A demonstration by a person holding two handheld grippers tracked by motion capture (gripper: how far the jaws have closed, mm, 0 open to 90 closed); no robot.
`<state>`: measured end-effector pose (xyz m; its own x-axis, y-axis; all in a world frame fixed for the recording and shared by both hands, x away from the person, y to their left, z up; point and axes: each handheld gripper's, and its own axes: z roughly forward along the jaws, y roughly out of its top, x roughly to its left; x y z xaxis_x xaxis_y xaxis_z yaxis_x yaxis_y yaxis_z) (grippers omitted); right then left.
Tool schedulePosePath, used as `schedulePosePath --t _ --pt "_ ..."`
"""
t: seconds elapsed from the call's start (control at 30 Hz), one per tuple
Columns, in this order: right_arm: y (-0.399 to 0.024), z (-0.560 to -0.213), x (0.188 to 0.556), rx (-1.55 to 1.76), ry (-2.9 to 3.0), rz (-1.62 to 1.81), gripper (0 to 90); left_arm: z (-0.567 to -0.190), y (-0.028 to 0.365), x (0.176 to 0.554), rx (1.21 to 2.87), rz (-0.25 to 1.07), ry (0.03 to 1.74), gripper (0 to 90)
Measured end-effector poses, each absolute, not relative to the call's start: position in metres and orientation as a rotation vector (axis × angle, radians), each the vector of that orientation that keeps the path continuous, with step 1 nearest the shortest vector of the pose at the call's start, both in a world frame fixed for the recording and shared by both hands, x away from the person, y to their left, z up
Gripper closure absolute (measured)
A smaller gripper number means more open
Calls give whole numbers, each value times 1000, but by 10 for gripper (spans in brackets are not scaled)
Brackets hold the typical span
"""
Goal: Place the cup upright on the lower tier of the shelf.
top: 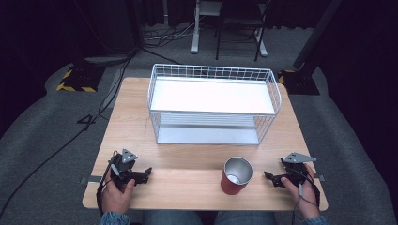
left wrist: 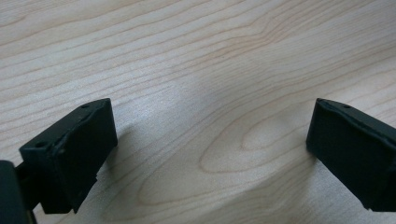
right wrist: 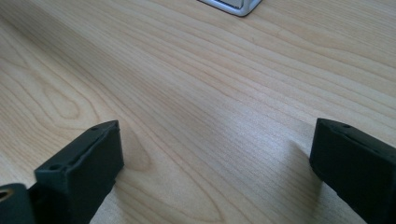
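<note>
A red cup point(top: 236, 176) with a shiny metal inside stands upright near the table's front edge, right of centre. Behind it a white wire two-level shelf basket point(top: 214, 103) takes up the middle and back of the table. My left gripper point(top: 145, 175) rests low at the front left, held by a hand, jaws pointing right toward the cup. In its own view the left gripper point(left wrist: 210, 135) is open over bare wood. My right gripper point(top: 268, 177) rests at the front right, jaws pointing left, a short way from the cup. Seen along its own jaws, the right gripper point(right wrist: 215, 158) is open and holds nothing.
The wooden table point(top: 131, 122) has bare strips on both sides of the basket. A corner of the basket's base point(right wrist: 231, 5) shows at the top of the right gripper view. Cables point(top: 70, 136) and stand legs lie on the grey floor around the table.
</note>
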<state>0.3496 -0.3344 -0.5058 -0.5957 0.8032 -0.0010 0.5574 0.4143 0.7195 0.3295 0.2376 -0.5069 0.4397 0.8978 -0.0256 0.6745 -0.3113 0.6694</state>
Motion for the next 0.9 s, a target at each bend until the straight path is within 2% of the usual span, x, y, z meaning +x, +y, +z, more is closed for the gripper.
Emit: schedulePosePath --t 0.13,0.37,0.9 --pt "-337 -505 348 1164 2308 1012 166 -507 237 330 2082 473 1316 4" --pt "-340 -502 337 1175 2280 1047 163 -507 236 330 2078 475 1323 3" --pt "-332 -482 283 1152 2156 1226 161 -507 236 331 2083 473 1321 2"
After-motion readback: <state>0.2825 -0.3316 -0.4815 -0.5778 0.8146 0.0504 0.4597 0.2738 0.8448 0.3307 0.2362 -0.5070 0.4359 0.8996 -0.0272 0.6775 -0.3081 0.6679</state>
